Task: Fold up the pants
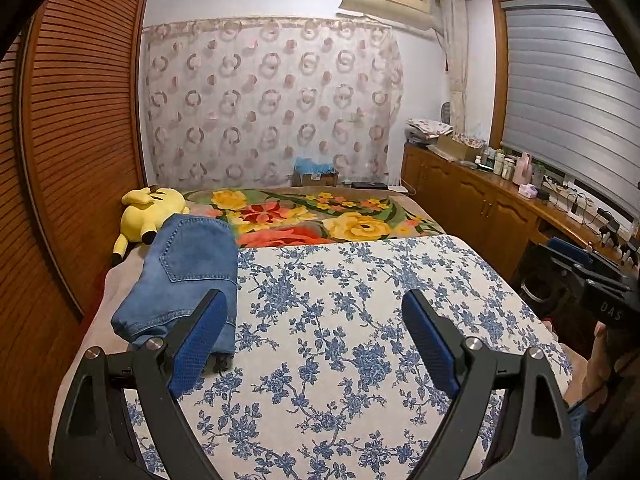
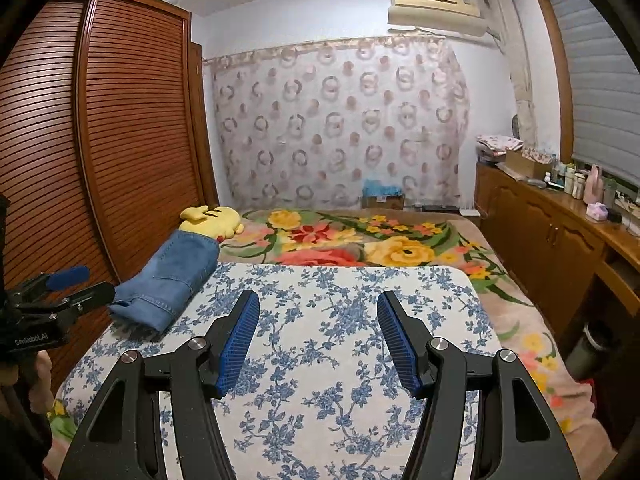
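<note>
The folded blue pants [image 1: 182, 276] lie at the far left edge of the blue-flowered board [image 1: 360, 320], just beside a yellow plush toy [image 1: 150, 210], while the left gripper [image 1: 316, 300] gapes wide and empty and the right gripper [image 2: 318, 308] hangs half-spread, holding nothing

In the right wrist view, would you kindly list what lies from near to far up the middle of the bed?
Right gripper → blue floral board → flowered blanket → patterned curtain.
</note>
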Demonstrator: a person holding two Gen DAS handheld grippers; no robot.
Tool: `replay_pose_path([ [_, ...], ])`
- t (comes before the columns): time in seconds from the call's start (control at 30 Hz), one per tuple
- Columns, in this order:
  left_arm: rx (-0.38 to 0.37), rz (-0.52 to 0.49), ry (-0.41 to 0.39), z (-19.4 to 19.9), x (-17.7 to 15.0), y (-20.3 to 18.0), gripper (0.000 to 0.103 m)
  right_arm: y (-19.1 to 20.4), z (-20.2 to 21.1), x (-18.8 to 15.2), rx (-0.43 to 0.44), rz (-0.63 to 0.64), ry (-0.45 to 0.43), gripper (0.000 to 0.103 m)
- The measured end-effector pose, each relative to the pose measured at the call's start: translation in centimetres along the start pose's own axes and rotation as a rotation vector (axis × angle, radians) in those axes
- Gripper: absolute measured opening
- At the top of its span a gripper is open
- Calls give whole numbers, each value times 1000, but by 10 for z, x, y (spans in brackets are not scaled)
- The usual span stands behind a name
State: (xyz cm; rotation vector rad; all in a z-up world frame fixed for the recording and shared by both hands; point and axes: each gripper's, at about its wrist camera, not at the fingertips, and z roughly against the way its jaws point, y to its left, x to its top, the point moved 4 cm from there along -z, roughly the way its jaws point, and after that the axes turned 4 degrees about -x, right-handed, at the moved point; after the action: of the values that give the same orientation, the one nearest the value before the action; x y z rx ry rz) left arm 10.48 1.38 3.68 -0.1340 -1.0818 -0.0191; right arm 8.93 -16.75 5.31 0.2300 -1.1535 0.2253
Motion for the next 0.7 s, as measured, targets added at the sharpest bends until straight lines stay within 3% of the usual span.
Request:
replay_pose_path([
  [0.7,-1,0,-2,1,-1,0,89,-7,-11,-1,2,0,-2,63],
])
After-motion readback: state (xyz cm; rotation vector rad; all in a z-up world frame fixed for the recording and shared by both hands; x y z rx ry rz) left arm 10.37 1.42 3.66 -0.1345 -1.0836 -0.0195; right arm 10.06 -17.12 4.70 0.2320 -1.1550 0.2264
